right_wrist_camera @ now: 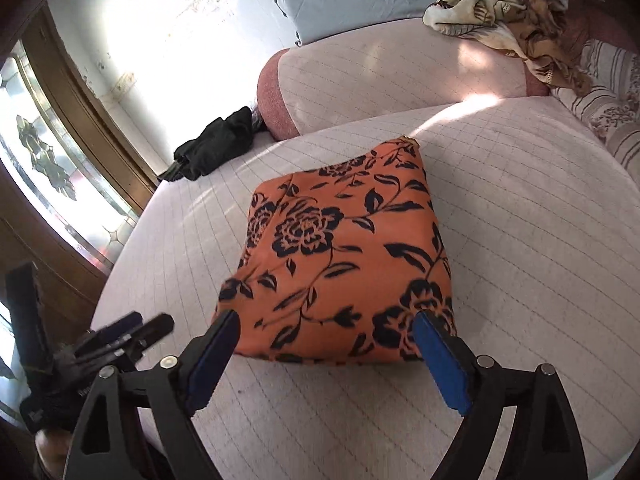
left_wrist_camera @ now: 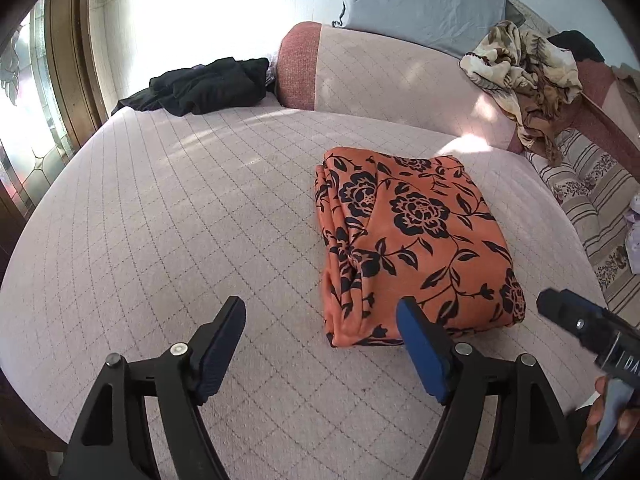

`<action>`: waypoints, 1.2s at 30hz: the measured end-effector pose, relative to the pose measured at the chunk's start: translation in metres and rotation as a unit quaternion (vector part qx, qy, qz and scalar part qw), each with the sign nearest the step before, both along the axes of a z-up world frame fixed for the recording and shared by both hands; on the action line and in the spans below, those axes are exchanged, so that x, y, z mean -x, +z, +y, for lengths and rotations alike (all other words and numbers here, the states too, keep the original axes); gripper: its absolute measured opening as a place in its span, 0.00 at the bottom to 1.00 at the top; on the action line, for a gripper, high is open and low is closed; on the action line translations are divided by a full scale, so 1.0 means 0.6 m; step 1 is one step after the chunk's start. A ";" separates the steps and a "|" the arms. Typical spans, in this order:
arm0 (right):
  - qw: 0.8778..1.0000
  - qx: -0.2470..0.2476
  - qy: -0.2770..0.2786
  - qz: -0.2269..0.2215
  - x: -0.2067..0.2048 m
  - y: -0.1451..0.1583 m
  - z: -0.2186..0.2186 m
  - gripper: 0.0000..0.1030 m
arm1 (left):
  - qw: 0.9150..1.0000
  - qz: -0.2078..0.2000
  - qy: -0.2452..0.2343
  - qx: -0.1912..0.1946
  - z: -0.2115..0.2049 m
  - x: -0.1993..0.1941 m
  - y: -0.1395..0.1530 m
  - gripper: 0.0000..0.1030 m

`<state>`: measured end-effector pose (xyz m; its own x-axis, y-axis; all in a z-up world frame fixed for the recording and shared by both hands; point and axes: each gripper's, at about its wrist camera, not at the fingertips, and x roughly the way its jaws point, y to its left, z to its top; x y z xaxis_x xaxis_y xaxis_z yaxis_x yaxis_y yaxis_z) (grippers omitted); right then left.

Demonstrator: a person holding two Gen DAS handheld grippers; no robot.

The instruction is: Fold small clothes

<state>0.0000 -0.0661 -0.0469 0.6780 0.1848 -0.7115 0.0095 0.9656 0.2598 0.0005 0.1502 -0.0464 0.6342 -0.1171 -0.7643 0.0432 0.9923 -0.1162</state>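
An orange garment with black flowers [left_wrist_camera: 412, 240] lies folded into a thick rectangle on the pink quilted bed [left_wrist_camera: 180, 220]. My left gripper [left_wrist_camera: 322, 312] is open, hovering over bare bed just left of the garment's near corner, with nothing between its blue pads. In the right wrist view the same orange garment [right_wrist_camera: 340, 252] fills the middle. My right gripper [right_wrist_camera: 326, 326] stands open at the garment's near edge, its pads apart from the cloth and holding nothing. The right gripper [left_wrist_camera: 576, 324] also shows at the lower right of the left wrist view, and the left gripper [right_wrist_camera: 124, 336] at the lower left of the right wrist view.
A black garment [left_wrist_camera: 204, 84] lies crumpled at the far left of the bed. A pink bolster [left_wrist_camera: 380, 76] with a red end runs across the back, a grey-blue pillow [left_wrist_camera: 420, 4] behind it. A brown floral blanket [left_wrist_camera: 524, 76] is heaped at the right, beside striped bedding [left_wrist_camera: 592, 208].
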 end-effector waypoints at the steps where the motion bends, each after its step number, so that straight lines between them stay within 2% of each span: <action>1: 1.000 0.012 -0.002 0.000 0.014 -0.001 0.004 0.88 | 1.000 -0.005 0.001 -0.001 -0.004 0.009 0.007 0.77; 5: 0.999 0.047 -0.016 -0.013 0.059 0.012 0.020 0.88 | 1.000 -0.028 0.004 -0.009 -0.019 0.041 0.039 0.79; 7: 0.997 0.063 -0.020 -0.029 0.076 0.030 0.025 0.92 | 0.999 -0.041 0.004 -0.004 -0.023 0.059 0.059 0.80; 9: 0.996 0.079 -0.024 -0.045 0.088 0.048 0.028 0.95 | 0.998 -0.057 0.009 0.004 -0.027 0.075 0.076 0.90; 11: 0.995 0.082 -0.023 -0.054 0.096 0.061 0.030 0.95 | 0.998 -0.065 0.020 0.011 -0.031 0.084 0.085 0.94; 18: 0.992 0.112 -0.021 -0.046 0.100 0.060 0.037 0.95 | 0.998 -0.050 0.027 -0.017 -0.046 0.081 0.075 0.95; 25: 0.989 0.141 -0.044 -0.011 0.088 0.040 0.033 0.95 | 0.997 -0.053 0.046 -0.038 -0.038 0.076 0.074 0.95; 36: 0.985 0.159 -0.062 -0.021 0.080 0.055 0.034 0.95 | 0.996 -0.044 0.048 -0.056 -0.037 0.066 0.065 0.95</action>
